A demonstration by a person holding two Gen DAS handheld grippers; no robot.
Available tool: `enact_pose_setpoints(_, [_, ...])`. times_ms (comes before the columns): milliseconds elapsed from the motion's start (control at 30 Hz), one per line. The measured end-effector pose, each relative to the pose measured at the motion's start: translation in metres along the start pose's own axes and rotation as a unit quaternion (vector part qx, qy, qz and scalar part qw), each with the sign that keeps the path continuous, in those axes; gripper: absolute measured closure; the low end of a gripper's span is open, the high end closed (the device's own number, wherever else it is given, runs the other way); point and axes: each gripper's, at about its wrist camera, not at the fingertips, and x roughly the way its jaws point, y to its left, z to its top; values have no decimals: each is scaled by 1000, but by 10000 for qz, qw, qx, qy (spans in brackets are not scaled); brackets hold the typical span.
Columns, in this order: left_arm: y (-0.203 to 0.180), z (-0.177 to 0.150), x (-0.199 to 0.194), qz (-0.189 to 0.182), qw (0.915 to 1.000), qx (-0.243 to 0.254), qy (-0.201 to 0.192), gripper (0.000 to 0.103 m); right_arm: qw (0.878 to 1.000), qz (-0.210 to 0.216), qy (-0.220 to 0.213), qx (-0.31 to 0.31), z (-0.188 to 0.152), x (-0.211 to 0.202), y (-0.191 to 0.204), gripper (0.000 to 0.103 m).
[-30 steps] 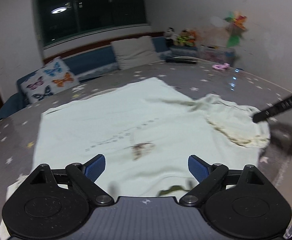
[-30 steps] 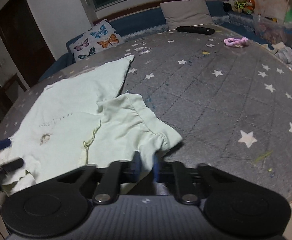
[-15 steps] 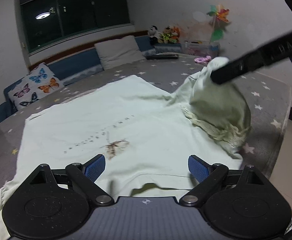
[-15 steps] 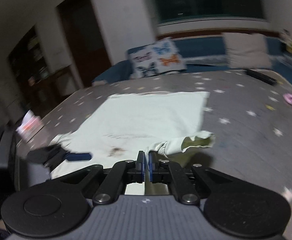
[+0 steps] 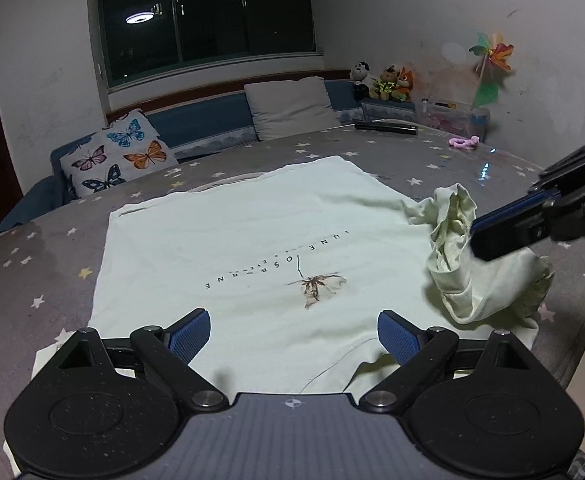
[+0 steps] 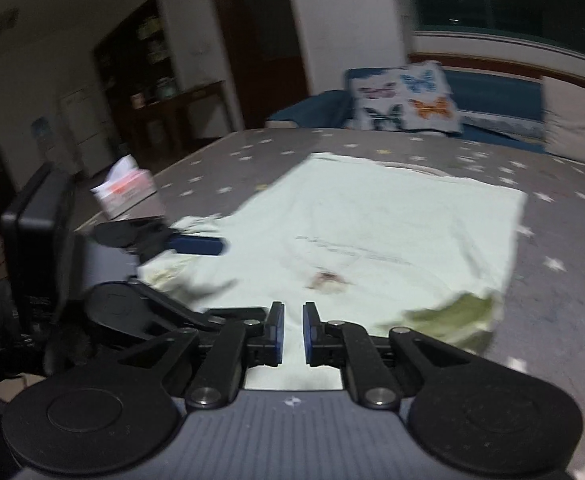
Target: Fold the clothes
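A pale green T-shirt [image 5: 260, 240] with a small print lies spread on the grey star-patterned table [image 5: 44, 256]; it also shows in the right wrist view [image 6: 372, 232]. Its right sleeve [image 5: 464, 264] is bunched up and lifted. My left gripper [image 5: 292, 332] is open and empty above the shirt's near edge. My right gripper [image 6: 292, 332] stands slightly open, its pads a small gap apart with nothing between them. In the left wrist view its fingers [image 5: 504, 232] reach in from the right, against the bunched sleeve.
A tissue box [image 6: 126, 192] stands at the table's left edge. A butterfly cushion [image 5: 120, 160] and a grey pillow [image 5: 292, 108] lie on the bench behind. A remote [image 5: 384, 127] and a pink hair tie [image 5: 462, 142] lie at the far right.
My right gripper carried the sleeve up and inward over the shirt, then its jaws parted slightly and the sleeve is out of them. My left gripper stayed open and shifted a little.
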Motion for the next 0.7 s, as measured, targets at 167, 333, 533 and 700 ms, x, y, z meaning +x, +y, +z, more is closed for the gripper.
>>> enact_pose_setpoints(167, [-9, 5, 2, -268, 9996, -19, -61, 10, 9947, -968, 61, 347, -6, -13, -40, 94])
enact_pose_setpoints(333, [-19, 10, 4, -413, 9991, 46, -86, 10, 9838, -1593, 460, 686, -9, 1, -90, 93])
enact_pose_setpoints(533, [-21, 11, 4, -461, 9989, 47, -8, 10, 9890, -1334, 441, 472, 0, 27, -93, 93])
enact_pose_setpoints(700, [-19, 13, 6, -445, 9990, -1, 6, 10, 9947, -961, 367, 79, 19, 54, -73, 93])
